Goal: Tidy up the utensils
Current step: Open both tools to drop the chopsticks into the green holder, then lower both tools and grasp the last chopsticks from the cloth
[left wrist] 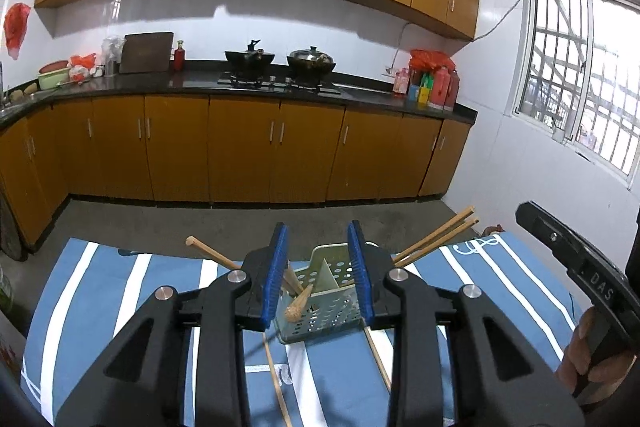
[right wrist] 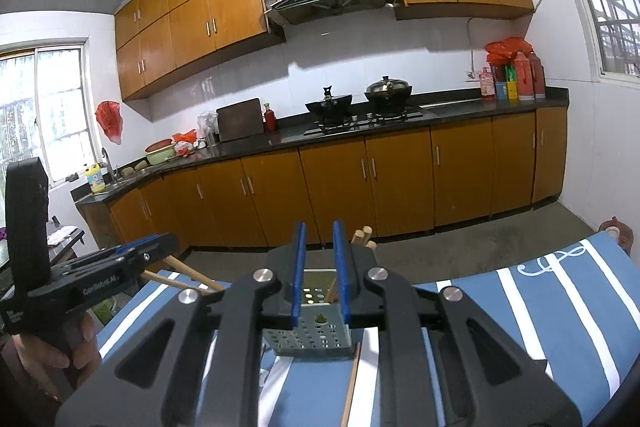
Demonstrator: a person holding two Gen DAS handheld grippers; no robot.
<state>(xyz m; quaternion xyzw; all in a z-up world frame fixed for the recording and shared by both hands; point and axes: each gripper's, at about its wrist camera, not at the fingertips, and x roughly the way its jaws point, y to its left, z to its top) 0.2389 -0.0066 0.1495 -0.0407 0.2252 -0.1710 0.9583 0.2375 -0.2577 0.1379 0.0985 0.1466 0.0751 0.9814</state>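
A perforated green caddy [left wrist: 320, 311] stands on a blue-and-white striped cloth [left wrist: 120, 291], split by an inner divider. Wooden utensils lean in it: a stick [left wrist: 210, 253] pokes out to the left, two chopsticks [left wrist: 436, 237] angle out to the right, and a ridged wooden tip [left wrist: 298, 305] rests over the near rim. Loose chopsticks [left wrist: 276, 379] lie on the cloth just in front of the caddy. The left gripper [left wrist: 320, 277] hovers over the caddy with its blue pads spread, pinching nothing. The right gripper [right wrist: 320, 277] also hovers near it, pads parted by a narrower gap and empty. Behind stands a kitchen counter [left wrist: 200, 85] with woks.
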